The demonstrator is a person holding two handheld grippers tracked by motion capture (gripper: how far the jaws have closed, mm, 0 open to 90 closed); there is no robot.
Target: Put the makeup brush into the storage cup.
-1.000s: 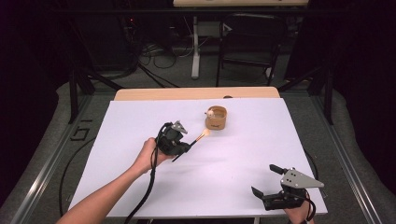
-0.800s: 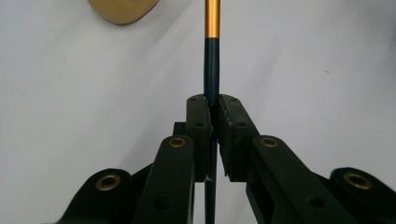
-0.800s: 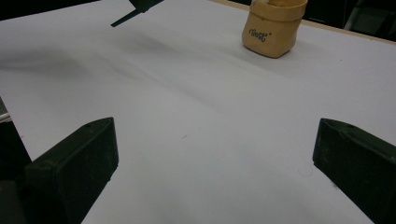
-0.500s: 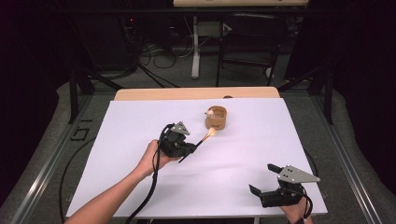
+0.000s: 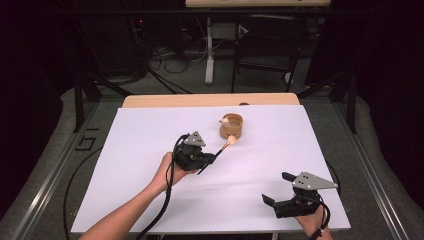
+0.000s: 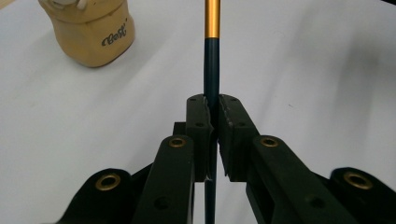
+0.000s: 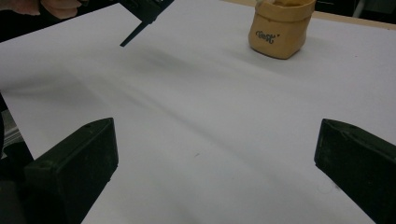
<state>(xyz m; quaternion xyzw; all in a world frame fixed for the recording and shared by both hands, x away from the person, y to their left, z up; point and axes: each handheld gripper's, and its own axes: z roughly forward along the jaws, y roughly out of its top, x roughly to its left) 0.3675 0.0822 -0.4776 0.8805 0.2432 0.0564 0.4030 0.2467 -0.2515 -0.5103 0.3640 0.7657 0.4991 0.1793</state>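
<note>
Beyond your bench (image 5: pixel 150 200) with its white top, a dark chair (image 5: pixel 265 55) stands on the far floor, cables (image 5: pixel 165 55) lie tangled to its left, and a white post (image 5: pixel 209 50) rises between them.

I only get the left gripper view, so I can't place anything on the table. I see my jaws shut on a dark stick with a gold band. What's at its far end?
Observer: In the high view, the brush ends in a pale tip just in front of the pouch.
Operator: Anything in the pouch?
Observer: A pale round thing shows at its back left rim; I can't tell what.
Operator: Where's the right gripper?
Observer: The right gripper is near the table's front right corner, jaws wide open, holding nothing.
Operator: Does the stick poke out behind my jaws?
Observer: Yes, the right gripper view shows its dark end below the left gripper.
</note>
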